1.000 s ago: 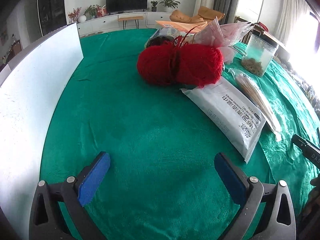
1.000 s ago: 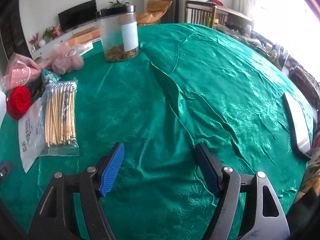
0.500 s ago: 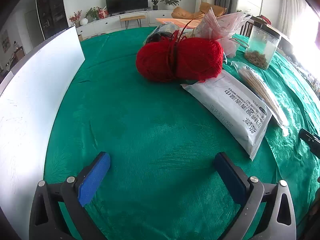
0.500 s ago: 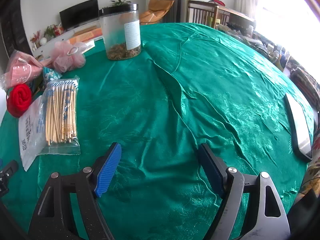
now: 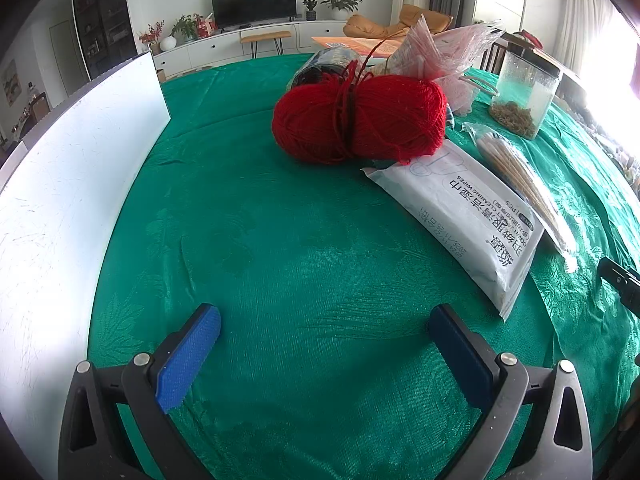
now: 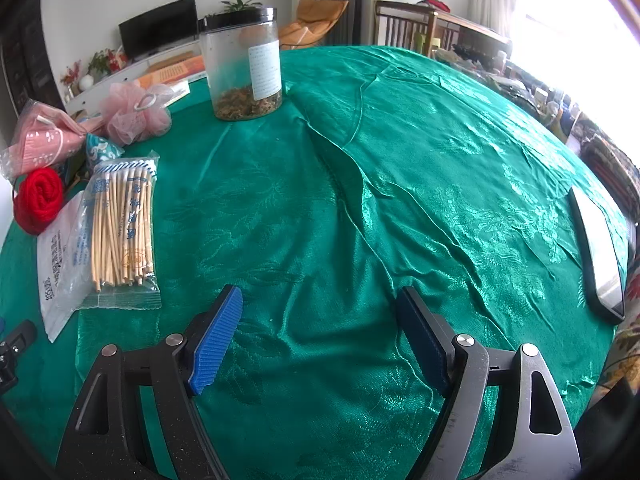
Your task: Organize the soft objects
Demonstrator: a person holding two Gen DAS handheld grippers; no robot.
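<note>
A clear jar [image 6: 244, 66] with a black lid stands on the green-clothed table [image 6: 400, 160]; a packet of wooden sticks [image 6: 120, 232] lies well apart.

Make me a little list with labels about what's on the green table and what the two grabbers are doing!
surface: green patterned tablecloth
soft things: red yarn ball; pink mesh bath puff; white wipes pack
other things: bag of wooden sticks; clear plastic jar with black lid
left hand-held gripper: open, empty
right hand-held gripper: open, empty, jaws just widened
</note>
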